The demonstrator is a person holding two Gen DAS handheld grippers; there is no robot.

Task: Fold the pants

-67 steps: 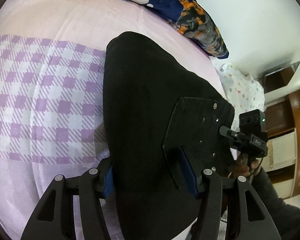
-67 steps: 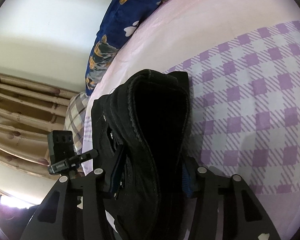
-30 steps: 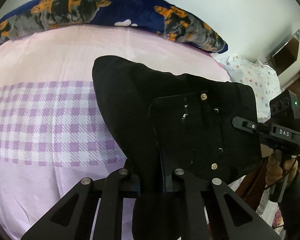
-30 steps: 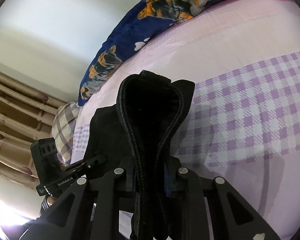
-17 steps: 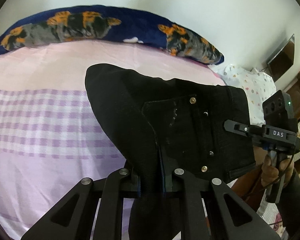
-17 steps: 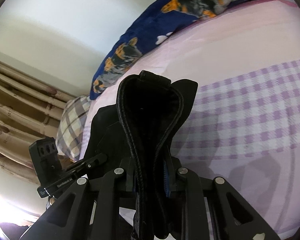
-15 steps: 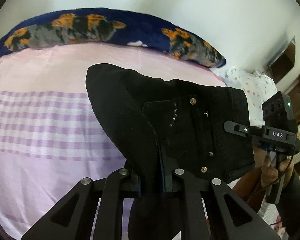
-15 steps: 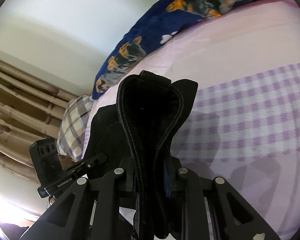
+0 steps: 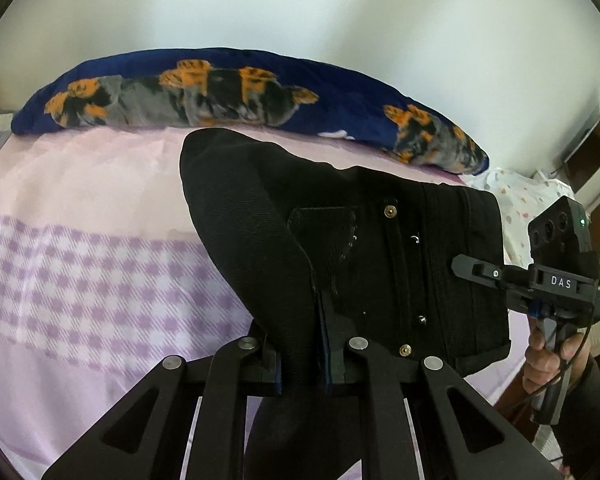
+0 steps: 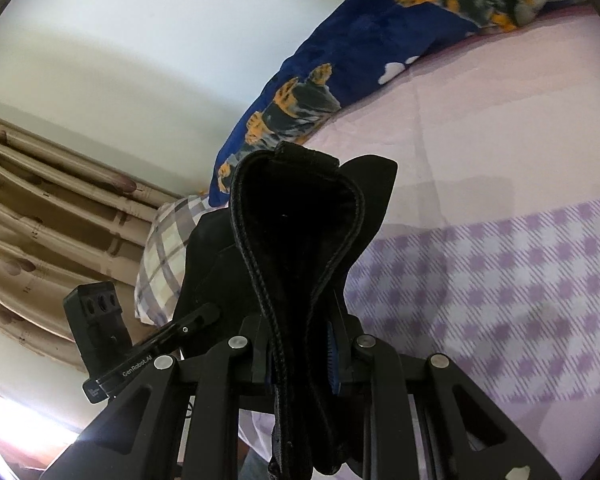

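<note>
My left tongs (image 9: pixel 302 354) and right tongs (image 10: pixel 302 354) are each clamped on black pants (image 9: pixel 360 248), which hang stretched between them in the air over the pink and purple-check bed (image 9: pixel 80 280), blue pillow (image 9: pixel 228 92) at the far side. To fold well I'd keep both grips level and taut, then lower evenly so fabric lands flat, no bunching.

Pants (image 9: pixel 340 240) higher off bed (image 9: pixel 80 280)
</note>
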